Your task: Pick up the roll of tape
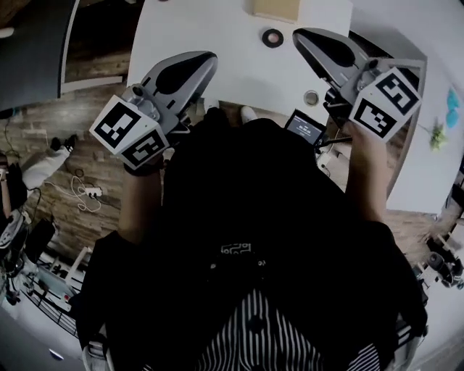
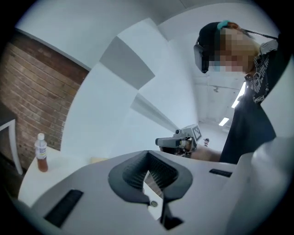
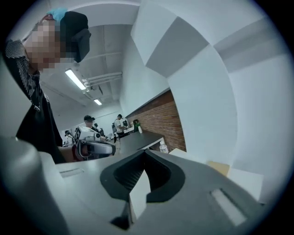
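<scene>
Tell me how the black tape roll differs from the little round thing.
The tape roll is black and looks bigger; the little round thing is pale. The tape roll lies farther back; the little round thing sits at the near edge of the table. Both are round.

The head view's top edge cuts off the cardboard box point(image 1: 275, 9), and the bottle point(image 2: 41, 153) has an unreadably small label.

You can read no words or numbers here: the bottle point(image 2: 41, 156) label, the small screen point(image 1: 304, 128) and your shirt print point(image 1: 235, 250) are too small.
</scene>
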Demonstrator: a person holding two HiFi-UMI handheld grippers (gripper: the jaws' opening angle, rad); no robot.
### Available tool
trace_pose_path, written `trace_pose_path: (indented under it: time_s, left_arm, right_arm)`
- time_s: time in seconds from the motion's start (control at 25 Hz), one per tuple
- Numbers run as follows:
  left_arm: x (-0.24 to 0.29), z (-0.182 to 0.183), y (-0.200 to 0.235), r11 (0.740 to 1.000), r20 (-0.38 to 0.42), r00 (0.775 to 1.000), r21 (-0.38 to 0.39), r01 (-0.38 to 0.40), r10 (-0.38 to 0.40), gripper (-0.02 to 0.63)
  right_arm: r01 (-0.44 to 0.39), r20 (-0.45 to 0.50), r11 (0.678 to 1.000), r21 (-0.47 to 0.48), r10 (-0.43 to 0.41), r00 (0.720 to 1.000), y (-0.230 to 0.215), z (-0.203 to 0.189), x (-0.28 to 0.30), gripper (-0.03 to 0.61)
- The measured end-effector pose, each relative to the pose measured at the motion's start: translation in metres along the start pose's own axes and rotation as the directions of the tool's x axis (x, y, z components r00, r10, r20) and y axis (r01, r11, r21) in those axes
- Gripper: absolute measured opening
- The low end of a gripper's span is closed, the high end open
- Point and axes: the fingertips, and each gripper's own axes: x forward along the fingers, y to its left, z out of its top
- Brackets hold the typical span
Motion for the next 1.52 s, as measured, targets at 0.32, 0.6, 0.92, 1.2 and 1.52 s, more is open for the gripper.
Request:
trace_pose_path:
  time_s: [0.32,0.6,0.92,1.2,1.52]
  left_arm:
    - [0.04,0.024,-0.001,0.951,-0.149,0.97,0.214,0.221,-0.192,0.006]
    - [0.056,0.021,-0.016,0.915,-0.174,0.927,0.176,0.362,-0.333,0.006]
    - [0.04,0.021,-0.028,0.903,-0.169,0.914,0.167,0.395,-0.369,0.006]
    - [0.02,0.027,-0.036,0.932,-0.126,0.944,0.165,0.323,-0.305,0.006]
    - [-0.002,0.045,-0.032,0.958,-0.075,0.966,0.136,0.254,-0.246,0.006]
  right_arm:
    - [0.216,0.07,0.974,0.063,-0.221,0.973,-0.01,0.02,-0.014,0.005]
    - [0.368,0.065,0.923,0.115,-0.376,0.924,-0.005,0.009,-0.036,0.006]
    - [0.375,0.083,0.918,0.132,-0.387,0.918,0.005,0.01,-0.031,0.006]
    - [0.324,0.078,0.94,0.107,-0.333,0.94,0.011,0.014,-0.029,0.006]
    - [0.267,0.063,0.96,0.08,-0.273,0.96,0.016,0.028,-0.015,0.015]
